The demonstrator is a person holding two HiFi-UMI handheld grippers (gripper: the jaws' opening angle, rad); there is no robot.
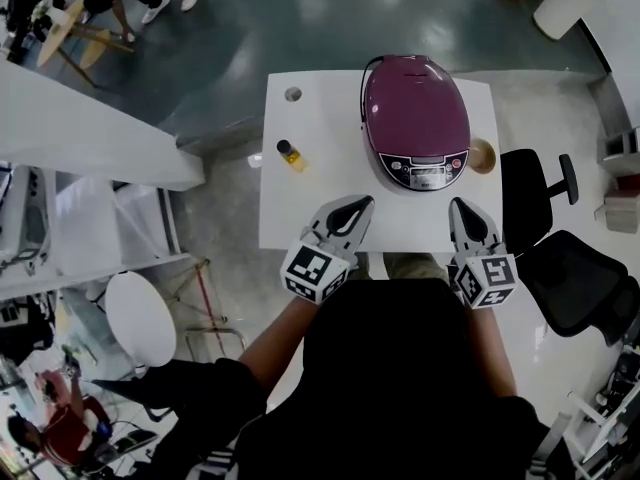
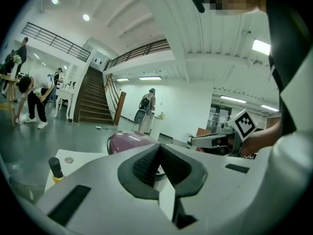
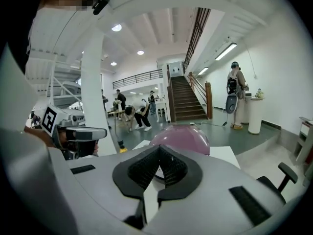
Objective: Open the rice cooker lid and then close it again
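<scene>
Black top (image 1: 400,368), loose, plain dark. Left tongs (image 1: 361,204) and right tongs (image 1: 461,206): light grey plastic shells tapering to a point, with a black teardrop inlay round the tips. Ribbed black pads (image 2: 145,164) inside. Black rectangular slots (image 2: 69,205) in the shell. Left marker cube (image 1: 315,271) and right marker cube (image 1: 485,280): white faces, black square patterns.

A small yellow bottle (image 1: 290,154) stands on the white table (image 1: 300,213); black chair (image 1: 578,283) beside.

Rice cooker (image 1: 415,118) before me: purple domed lid (image 1: 413,103) shut, silver control panel (image 1: 432,171) facing my side, body upright on white table (image 1: 300,208), upper centre-right of head view frame.
</scene>
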